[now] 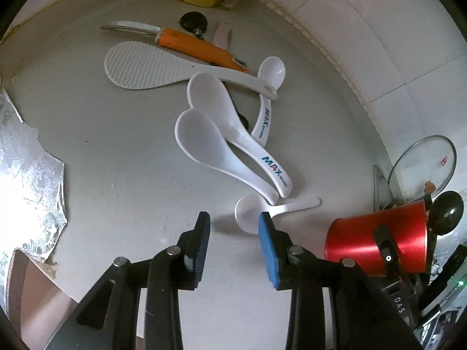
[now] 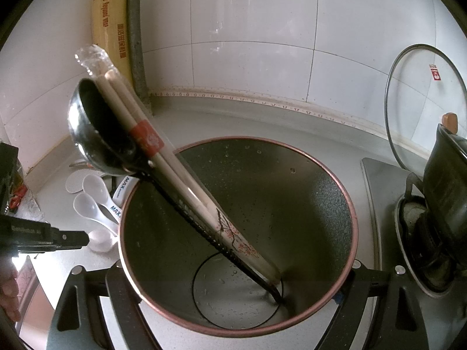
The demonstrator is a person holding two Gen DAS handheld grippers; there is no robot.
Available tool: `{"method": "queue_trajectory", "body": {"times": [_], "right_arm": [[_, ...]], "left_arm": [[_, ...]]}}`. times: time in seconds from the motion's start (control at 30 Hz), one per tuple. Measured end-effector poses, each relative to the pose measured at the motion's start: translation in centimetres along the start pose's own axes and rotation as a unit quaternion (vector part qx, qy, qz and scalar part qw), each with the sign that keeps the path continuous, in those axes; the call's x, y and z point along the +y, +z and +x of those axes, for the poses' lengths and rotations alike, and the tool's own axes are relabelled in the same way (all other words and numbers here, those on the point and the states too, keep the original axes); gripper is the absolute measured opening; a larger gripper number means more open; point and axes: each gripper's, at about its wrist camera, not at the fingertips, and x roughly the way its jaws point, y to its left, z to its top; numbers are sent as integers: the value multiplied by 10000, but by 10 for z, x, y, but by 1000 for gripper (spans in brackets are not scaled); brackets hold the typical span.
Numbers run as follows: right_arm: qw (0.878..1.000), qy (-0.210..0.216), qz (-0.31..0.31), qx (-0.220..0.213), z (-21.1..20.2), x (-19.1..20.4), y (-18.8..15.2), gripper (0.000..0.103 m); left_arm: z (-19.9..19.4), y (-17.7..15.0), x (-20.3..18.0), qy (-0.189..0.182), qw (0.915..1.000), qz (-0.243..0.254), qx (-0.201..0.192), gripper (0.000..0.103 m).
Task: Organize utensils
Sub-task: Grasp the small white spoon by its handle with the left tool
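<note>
On the counter – left claw spread, empty | right claw pinching red pot | spoons ahead

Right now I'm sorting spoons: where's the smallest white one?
In the left wrist view, the small white spoon lies just beyond the left gripper, below the MAX spoons.

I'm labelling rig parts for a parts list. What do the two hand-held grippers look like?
The left hand-held gripper has black linkage arms with silver pivot pins; one finger pad is blue, the other dark. The right hand-held gripper shows the same black linkages and silver pins; its pads are hidden.
</note>
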Motion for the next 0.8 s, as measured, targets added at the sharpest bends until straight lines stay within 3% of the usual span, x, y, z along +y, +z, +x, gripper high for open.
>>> {"method": "queue_trajectory", "body": {"times": [0.37,0.53,0.8], "right_arm": [[10000,18,18,-14,0,0,0,90],[10000,23,-3,-13,0,0,0,90],[10000,20,-11,-13,0,1,0,90]], "left_arm": [[11,5,-18,334,9991,242,8,31],[15,3,-21,583,9977,341,-105,7],[11,-2,-15,582,9976,296,-227,3]]}}
